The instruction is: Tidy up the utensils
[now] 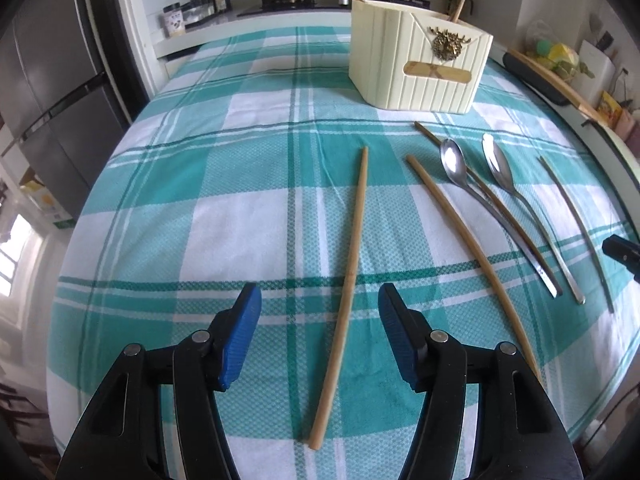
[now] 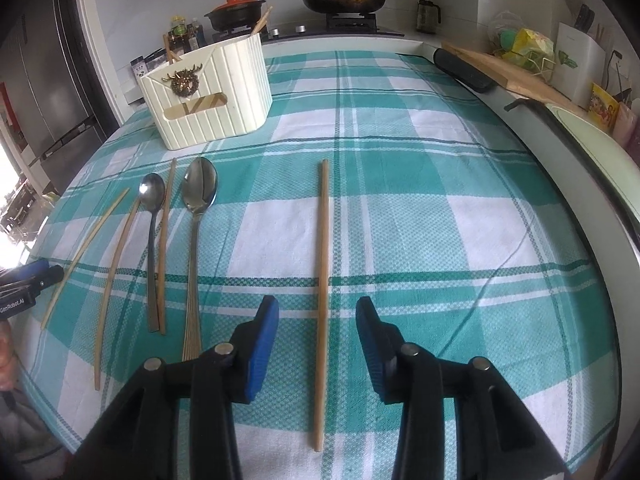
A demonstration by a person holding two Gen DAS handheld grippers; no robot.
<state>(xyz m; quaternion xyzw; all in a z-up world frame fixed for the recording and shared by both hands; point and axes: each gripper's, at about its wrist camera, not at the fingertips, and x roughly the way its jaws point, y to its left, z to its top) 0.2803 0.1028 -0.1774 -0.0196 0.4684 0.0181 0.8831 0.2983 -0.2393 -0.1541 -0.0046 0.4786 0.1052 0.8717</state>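
Your right gripper (image 2: 317,322): jaws apart, straddling a chopstick (image 2: 322,292), pads clear of it.
Chopstick: flat on the checked cloth (image 2: 420,220).
Spoons (image 2: 199,200): to your left, near the cream holder (image 2: 212,92).

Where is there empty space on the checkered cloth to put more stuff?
Free: the wide stretch of cloth between the lone chopstick and the counter edge, and the patch left of the chopstick under the left tool. Crowded: in front of the cream holder, where spoons and chopsticks lie together.
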